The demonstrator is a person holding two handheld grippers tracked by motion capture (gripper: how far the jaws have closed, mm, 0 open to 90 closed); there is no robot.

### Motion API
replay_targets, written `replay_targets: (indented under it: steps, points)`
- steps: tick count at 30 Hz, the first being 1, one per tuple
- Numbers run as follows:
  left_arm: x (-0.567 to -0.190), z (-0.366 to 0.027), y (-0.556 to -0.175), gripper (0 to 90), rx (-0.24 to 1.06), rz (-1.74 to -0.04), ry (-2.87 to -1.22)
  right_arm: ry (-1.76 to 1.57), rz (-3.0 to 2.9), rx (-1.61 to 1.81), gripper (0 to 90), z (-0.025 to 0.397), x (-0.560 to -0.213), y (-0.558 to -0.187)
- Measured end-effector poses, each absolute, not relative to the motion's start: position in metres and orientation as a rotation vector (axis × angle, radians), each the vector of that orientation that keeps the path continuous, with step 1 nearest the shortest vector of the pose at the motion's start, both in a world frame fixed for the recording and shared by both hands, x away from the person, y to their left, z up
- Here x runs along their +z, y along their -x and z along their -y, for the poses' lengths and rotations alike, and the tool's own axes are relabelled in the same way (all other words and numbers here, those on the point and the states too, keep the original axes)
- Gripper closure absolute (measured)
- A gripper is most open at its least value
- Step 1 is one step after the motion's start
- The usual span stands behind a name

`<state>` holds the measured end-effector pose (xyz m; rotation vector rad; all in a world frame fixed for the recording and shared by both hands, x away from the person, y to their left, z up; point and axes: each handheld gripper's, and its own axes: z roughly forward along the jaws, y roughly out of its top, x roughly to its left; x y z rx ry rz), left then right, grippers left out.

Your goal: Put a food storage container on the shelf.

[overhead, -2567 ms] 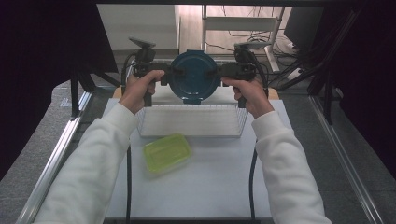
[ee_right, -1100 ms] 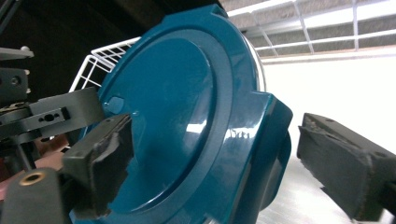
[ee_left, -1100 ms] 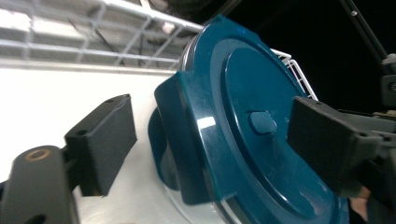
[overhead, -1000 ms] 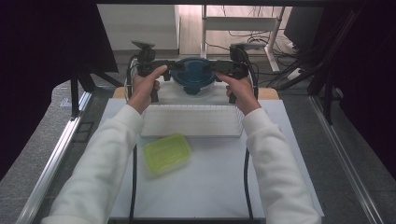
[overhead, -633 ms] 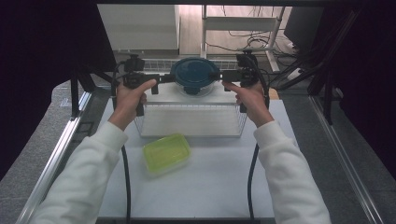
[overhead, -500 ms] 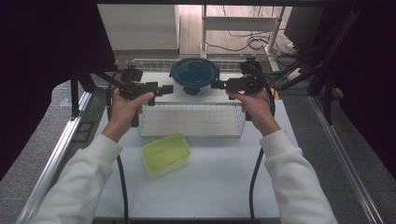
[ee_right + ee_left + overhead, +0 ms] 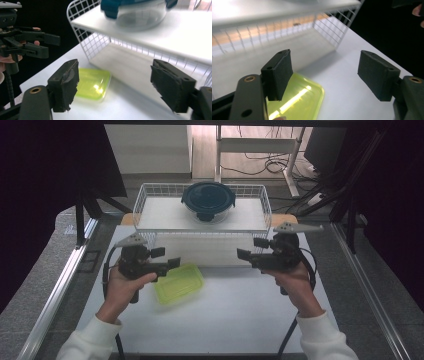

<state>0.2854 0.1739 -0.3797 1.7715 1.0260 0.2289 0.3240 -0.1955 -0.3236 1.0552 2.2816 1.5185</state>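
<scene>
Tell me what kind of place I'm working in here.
Probably a lab or data-collection workstation, not a kitchen: a white table boxed in by dark curtains, loose cables on the floor behind, and a white wire shelf staged with a lidded glass container.

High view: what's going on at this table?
A person holds a hand-held gripper in each hand, and both are open and empty. The round glass container with a dark blue lid sits on the top shelf of the white wire rack. The left hand-held gripper hovers by the flat yellow-green plastic lid on the white tabletop. The right hand-held gripper hangs in front of the rack.
</scene>
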Motion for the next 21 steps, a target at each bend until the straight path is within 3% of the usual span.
replay_targets:
  steps: [7, 21]
  points:
    - [-0.412, -0.169, -0.26, 27.8, 0.259, -1.02, -1.849, -1.099, -2.291, 1.503, 30.5, 0.209, -0.37, -0.295]
    - [-0.451, -0.173, -0.238, 27.8, 0.239, -1.066, -1.899, -1.101, -2.423, 1.339, 32.7, 0.2, -0.438, -0.261]
